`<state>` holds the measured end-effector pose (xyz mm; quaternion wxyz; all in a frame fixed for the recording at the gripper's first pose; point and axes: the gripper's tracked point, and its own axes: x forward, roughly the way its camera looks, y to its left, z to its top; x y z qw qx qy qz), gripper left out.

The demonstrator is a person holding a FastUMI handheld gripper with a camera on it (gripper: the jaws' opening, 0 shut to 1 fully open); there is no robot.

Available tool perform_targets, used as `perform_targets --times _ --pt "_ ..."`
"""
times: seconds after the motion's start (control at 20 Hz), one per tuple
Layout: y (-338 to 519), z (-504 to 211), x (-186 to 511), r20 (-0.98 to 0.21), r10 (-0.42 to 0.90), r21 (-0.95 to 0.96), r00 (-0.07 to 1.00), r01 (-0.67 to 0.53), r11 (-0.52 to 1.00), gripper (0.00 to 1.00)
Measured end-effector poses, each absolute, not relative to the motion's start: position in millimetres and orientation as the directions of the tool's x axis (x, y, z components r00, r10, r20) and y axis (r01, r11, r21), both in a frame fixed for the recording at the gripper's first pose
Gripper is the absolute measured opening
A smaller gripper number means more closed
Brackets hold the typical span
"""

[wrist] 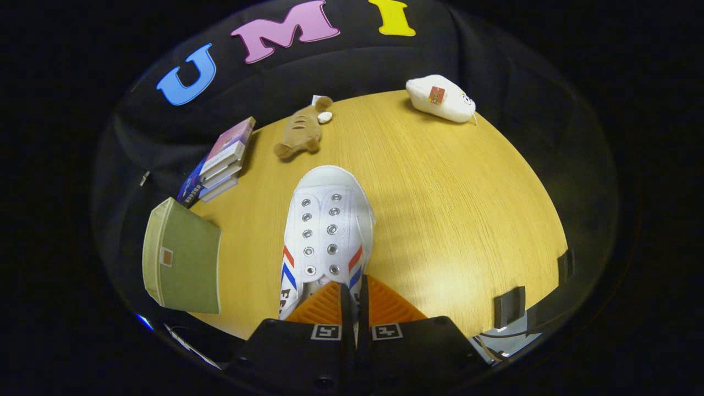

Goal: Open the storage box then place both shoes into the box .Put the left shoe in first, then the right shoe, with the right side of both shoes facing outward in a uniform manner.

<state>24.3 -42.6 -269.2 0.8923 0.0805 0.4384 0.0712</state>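
A white canvas shoe [329, 220] with metal eyelets and red and blue side stripes points its toe away from me, over the wooden table [467, 209]. My gripper [355, 300] is shut on the shoe's rear part, with a thin strip of white fabric showing between the nearly touching fingers [324, 308]. I cannot tell whether it is the left or the right shoe. The olive-green fabric storage box [184, 258] stands to the left of the fingers at the table's left edge. I cannot tell whether it is open.
Beyond the box lies a stack of books [223, 162]. A brown plush toy [301, 132] sits past the shoe's toe, and a white plush item [440, 98] lies at the table's far edge. Black clips [509, 305] grip the near right edge.
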Motion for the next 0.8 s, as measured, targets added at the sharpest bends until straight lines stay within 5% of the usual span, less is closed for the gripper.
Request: perform_targets --times 0.8 --pt "232 -132 -44 -0.653 0.458 0.384 0.603 -0.257 0.887 0.05"
